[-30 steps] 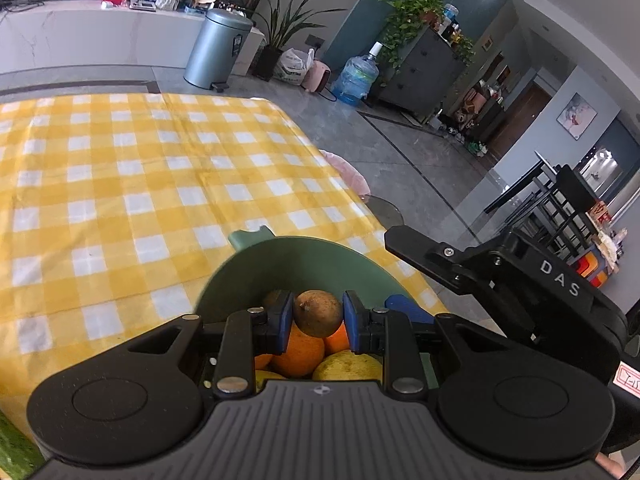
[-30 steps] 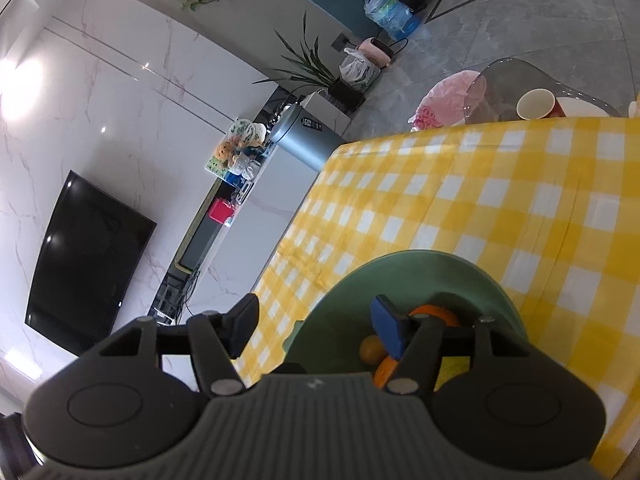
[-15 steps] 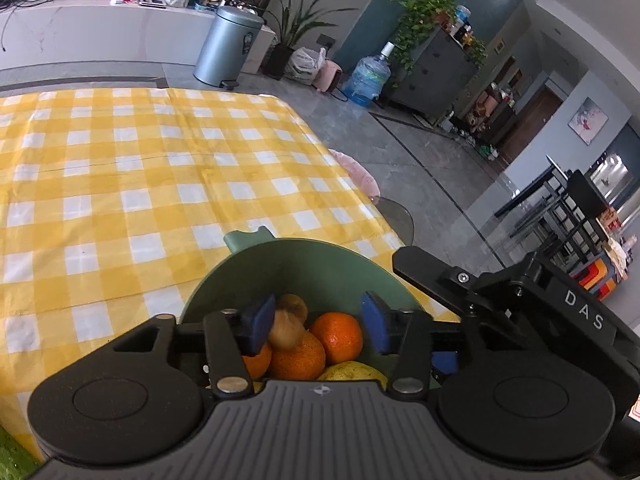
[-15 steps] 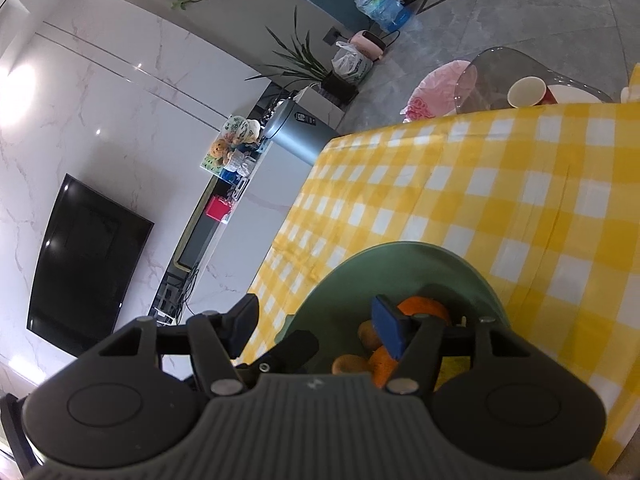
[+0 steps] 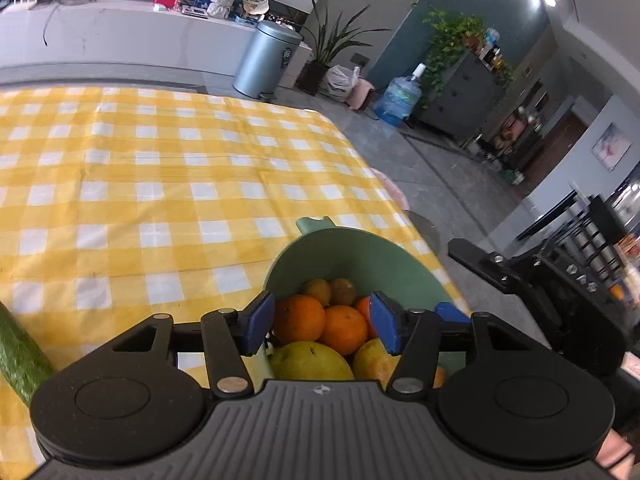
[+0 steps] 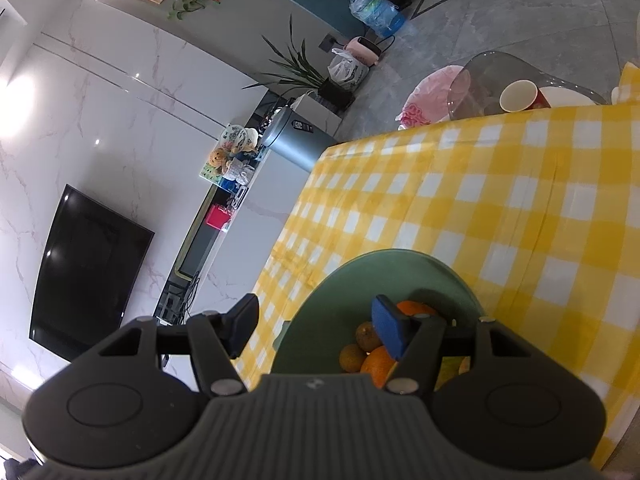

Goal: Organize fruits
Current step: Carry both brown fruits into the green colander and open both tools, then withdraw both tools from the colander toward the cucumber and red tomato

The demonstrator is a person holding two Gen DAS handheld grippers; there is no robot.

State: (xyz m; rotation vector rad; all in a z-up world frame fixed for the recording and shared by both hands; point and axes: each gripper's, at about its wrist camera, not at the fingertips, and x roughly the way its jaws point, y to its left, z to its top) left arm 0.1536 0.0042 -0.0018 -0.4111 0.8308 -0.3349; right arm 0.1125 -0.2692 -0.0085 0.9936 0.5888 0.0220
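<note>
A green bowl (image 5: pixel 352 252) sits near the right edge of the yellow checked table. It holds oranges (image 5: pixel 300 318), two small brown fruits (image 5: pixel 342 290) and yellow-green pears (image 5: pixel 312 362). My left gripper (image 5: pixel 322 326) is open and empty just above the fruit. The bowl also shows in the right wrist view (image 6: pixel 360 280), with oranges (image 6: pixel 378 364) and brown fruits (image 6: pixel 352 356) inside. My right gripper (image 6: pixel 316 330) is open and empty over the bowl's near rim. The right gripper's body also shows in the left wrist view (image 5: pixel 520 280), beside the bowl.
A green cucumber (image 5: pixel 20 354) lies on the cloth at the left. The table's right edge (image 5: pixel 380 176) drops to the floor. A glass side table (image 6: pixel 520 76) with a paper cup (image 6: pixel 518 96) stands beyond the table's far edge.
My left gripper opened and let the small brown fruit fall into the bowl, then drew back and up a little. The right gripper stayed open and barely moved.
</note>
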